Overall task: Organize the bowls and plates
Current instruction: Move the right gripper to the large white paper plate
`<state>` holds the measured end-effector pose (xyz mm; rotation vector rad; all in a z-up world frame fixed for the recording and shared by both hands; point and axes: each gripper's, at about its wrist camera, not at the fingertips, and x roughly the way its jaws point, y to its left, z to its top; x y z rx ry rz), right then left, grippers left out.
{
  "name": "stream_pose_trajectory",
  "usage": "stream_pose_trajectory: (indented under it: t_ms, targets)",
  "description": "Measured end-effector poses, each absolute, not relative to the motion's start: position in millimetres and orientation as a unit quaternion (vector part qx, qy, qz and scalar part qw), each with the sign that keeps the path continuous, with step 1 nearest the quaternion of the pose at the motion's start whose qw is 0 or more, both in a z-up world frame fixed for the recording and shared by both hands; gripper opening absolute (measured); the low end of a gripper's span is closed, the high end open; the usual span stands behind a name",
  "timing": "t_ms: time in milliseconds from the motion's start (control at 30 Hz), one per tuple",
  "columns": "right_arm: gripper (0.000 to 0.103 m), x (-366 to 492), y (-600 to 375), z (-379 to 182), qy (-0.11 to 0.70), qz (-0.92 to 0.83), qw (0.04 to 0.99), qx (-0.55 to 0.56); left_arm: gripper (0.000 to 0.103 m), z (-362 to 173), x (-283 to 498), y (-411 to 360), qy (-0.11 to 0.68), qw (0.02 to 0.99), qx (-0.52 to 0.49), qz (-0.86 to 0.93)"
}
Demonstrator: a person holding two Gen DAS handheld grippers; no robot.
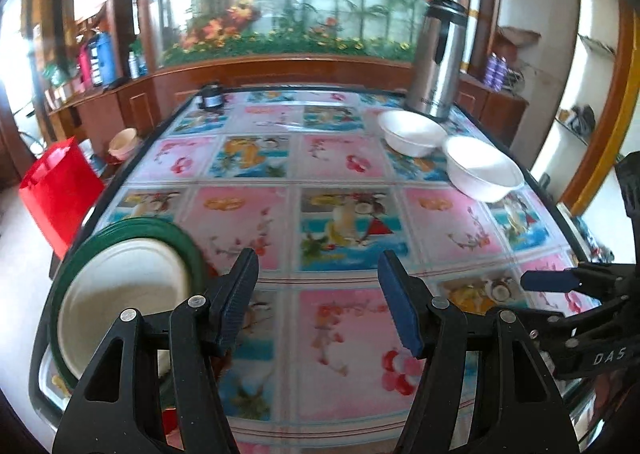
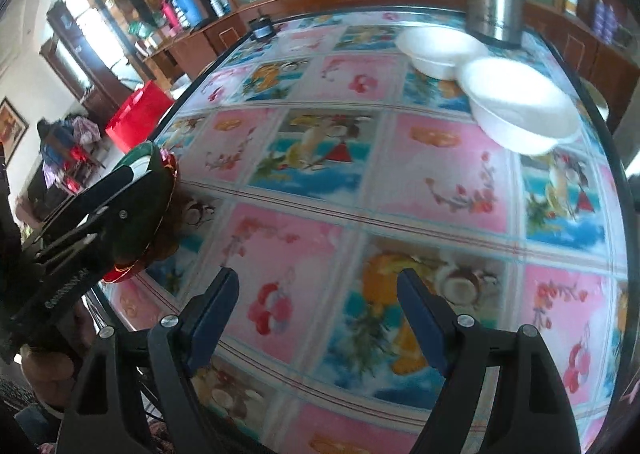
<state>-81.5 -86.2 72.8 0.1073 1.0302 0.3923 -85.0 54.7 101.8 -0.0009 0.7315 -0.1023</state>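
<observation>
Hovering over the patterned bench [image 1: 340, 158], the left gripper [image 1: 318, 294] has its fingers [image 1: 236, 294] apart with nothing between them; a green-rimmed plate [image 1: 120, 230] carrying a white bowl [image 1: 120, 286] sits just left of the left finger, partly behind it. Two more white bowls [image 1: 412, 132] [image 1: 482, 168], touching each other, lie well ahead of the fingers and to their right, beside a steel thermos [image 1: 438, 62]. The right gripper [image 2: 316, 314] likewise has its fingers [image 2: 420, 318] spread and empty above bare bench, with those two bowls far ahead and right.
</observation>
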Motion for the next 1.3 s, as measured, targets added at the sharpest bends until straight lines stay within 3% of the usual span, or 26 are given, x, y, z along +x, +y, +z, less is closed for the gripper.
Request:
stream_pose_trajectory:
  t_ms: [567,1300]
  targets:
    - [0.082,-85,-217,90,0.476,0.060,0.874,0.079,0.062,89,-53,-28,0.402,0.903,0.009,-0.153]
    - [0.082,-12,-241,83,0.487,0.072,0.867,0.076,0.062,103,24,-95,0.393,0.908,0.027,-0.143]
